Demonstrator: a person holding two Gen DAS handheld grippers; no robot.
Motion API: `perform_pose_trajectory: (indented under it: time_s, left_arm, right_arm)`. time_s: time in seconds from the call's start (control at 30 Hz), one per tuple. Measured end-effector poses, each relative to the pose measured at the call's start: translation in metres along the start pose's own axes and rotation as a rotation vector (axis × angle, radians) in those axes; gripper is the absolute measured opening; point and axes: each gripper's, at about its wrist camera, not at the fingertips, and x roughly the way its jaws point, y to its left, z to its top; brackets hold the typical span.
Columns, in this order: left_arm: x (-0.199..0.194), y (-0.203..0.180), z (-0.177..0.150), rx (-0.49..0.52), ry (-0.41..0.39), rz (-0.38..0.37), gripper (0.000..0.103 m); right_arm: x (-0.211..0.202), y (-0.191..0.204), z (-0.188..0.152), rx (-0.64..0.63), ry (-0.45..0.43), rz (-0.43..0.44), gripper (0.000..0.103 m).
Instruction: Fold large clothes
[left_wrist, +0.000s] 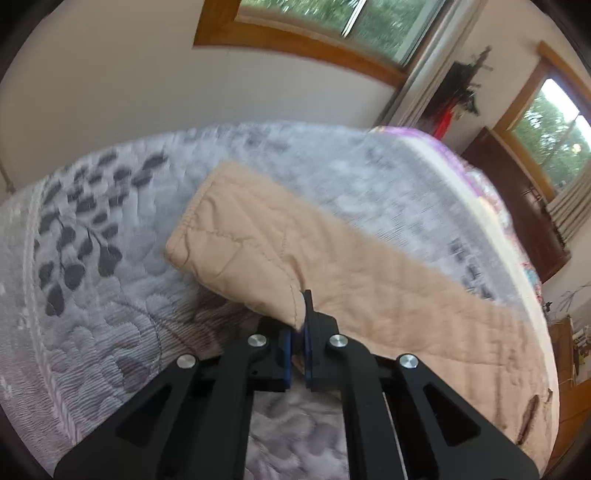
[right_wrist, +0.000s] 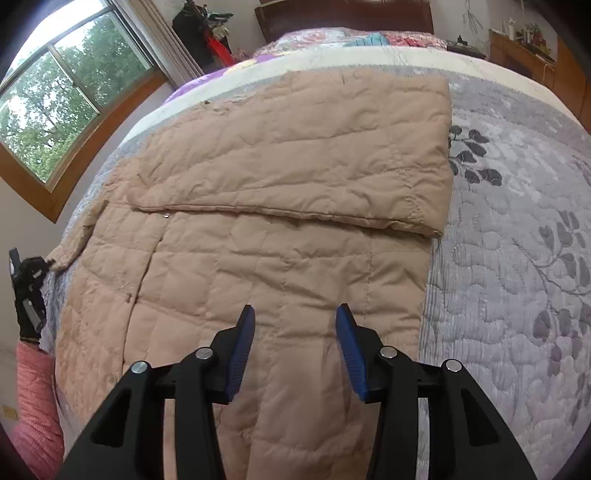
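A tan quilted coat (right_wrist: 258, 236) lies spread on the grey leaf-patterned bedspread (right_wrist: 517, 258), one side already folded across its body. The left gripper (left_wrist: 298, 325) is clenched on the sleeve (left_wrist: 236, 236), lifted clear of the bed, while the right gripper (right_wrist: 295, 343) hovers released above the hem. Carrying the sleeve across flat should keep the padding from bunching.

Each black plastic tool (right_wrist: 294, 314) is fitted with ribbed blue pads (right_wrist: 242, 350) and round silver screws (right_wrist: 388, 351); a pink quilted sleeve (right_wrist: 35, 406) and black glove (right_wrist: 27, 295) are seen.
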Motion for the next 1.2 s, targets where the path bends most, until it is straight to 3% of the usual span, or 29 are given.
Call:
perform_pose_trajectory:
  time_s: [0.27, 0.47, 0.63, 0.83, 1.2]
  left_arm:
    - [-0.079, -0.095, -0.016, 0.227, -0.144, -0.144, 0.003]
    - [-0.109, -0.178, -0.055, 0.392, -0.133, -0.292, 0.002]
    - [-0.13, -0.249, -0.109, 0.551, -0.114, -0.412, 0.002]
    - [-0.119, -0.307, -0.17, 0.671, -0.036, -0.472, 0.002]
    - [-0.058, -0.358, -0.249, 0.773, 0.139, -0.444, 0.003]
  right_arm:
    - [-0.017, 0.003, -0.01, -0.01, -0.006, 0.003, 0.046]
    - [-0.021, 0.003, -0.014, -0.006, -0.007, 0.003, 0.046]
    - [-0.017, 0.001, -0.016, 0.002, 0.006, 0.008, 0.046]
    - [-0.013, 0.002, -0.018, 0.003, 0.013, 0.017, 0.046]
    - [-0.008, 0.0, -0.016, 0.016, 0.035, 0.021, 0.046]
